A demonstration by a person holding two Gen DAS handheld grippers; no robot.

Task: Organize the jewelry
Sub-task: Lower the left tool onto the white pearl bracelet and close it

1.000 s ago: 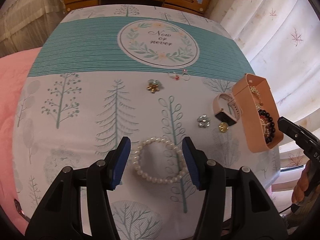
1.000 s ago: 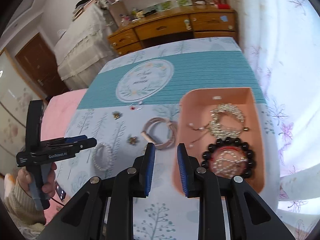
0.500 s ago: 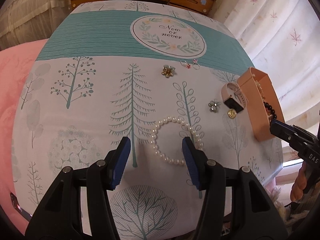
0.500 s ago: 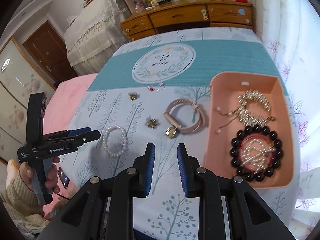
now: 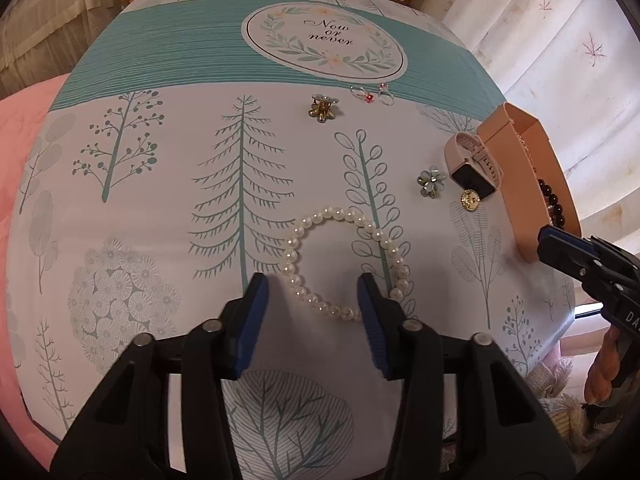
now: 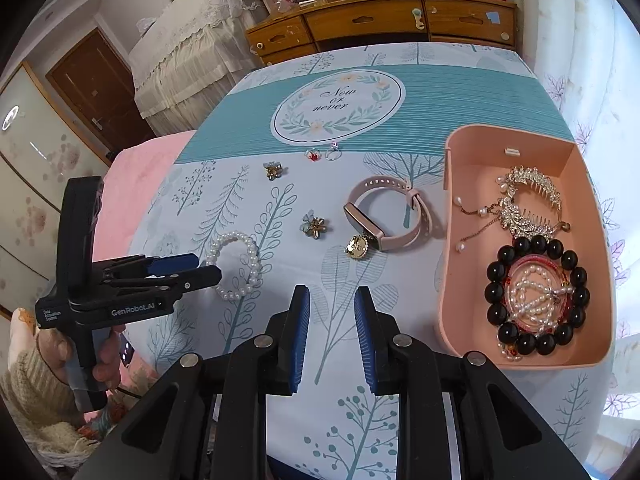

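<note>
A white pearl bracelet lies on the tablecloth; it also shows in the right wrist view. My left gripper is open, its jaws astride the bracelet's near side. My right gripper is open and empty above bare cloth, left of the pink jewelry box. The box holds a black bead bracelet, pearl strands and a crystal hair comb. A pink watch, a gold charm, two flower brooches and two rings lie loose on the cloth.
The table carries a tree-print cloth with a teal band and a round "Now or never" emblem. A wooden dresser stands behind it, curtains to the right, a pink bed to the left.
My left gripper has moved forward and left so the pearl bracelet now sits between its jaws. My right gripper has drawn back from the pink box.
</note>
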